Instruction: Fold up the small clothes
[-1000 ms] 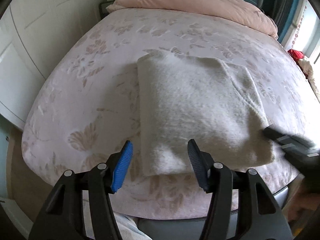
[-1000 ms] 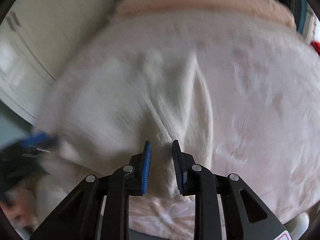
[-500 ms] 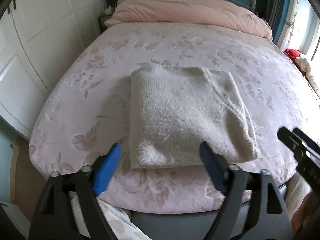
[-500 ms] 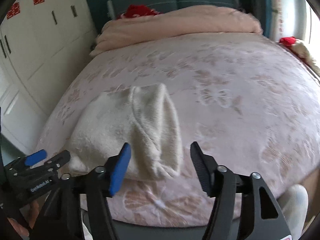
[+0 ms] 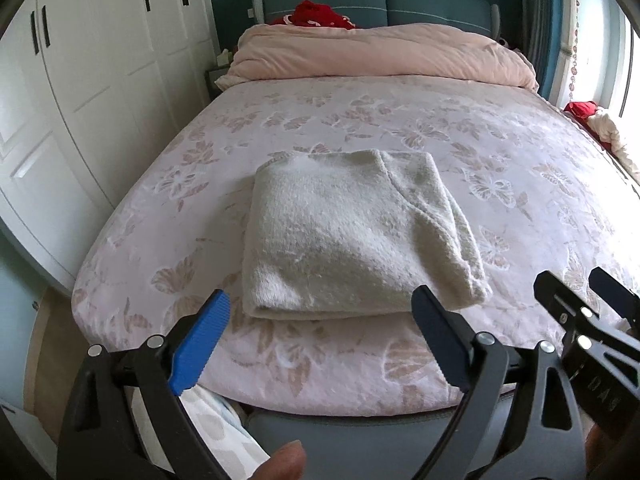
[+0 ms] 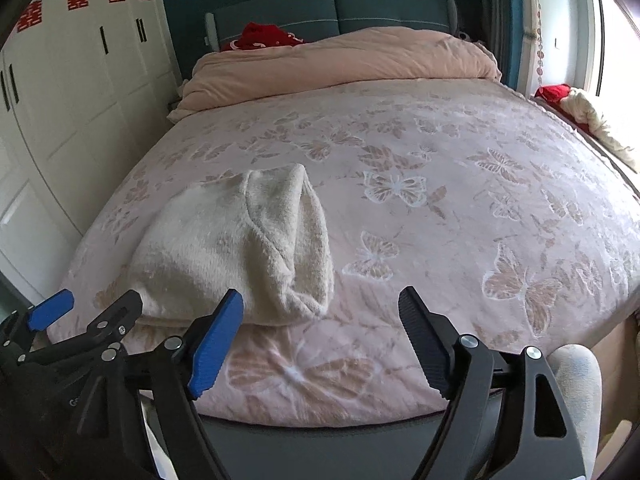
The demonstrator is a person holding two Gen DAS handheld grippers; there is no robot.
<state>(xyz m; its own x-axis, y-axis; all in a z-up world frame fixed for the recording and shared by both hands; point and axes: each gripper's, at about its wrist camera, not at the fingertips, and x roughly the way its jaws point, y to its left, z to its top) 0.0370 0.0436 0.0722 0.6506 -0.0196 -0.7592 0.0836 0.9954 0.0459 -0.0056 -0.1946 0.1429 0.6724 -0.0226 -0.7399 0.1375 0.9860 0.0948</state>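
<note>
One cream knitted garment lies folded into a thick, roughly square bundle near the front edge of a bed covered in a pink butterfly-patterned spread, slightly left of centre. The left gripper and the right gripper both hover just short of that near edge, jaws spread wide and holding nothing. The knit looks soft, fuzzy, light and floppy, so layers may slide apart; the safest hold seems to be the thick folded near edge, pinching all layers together
</note>
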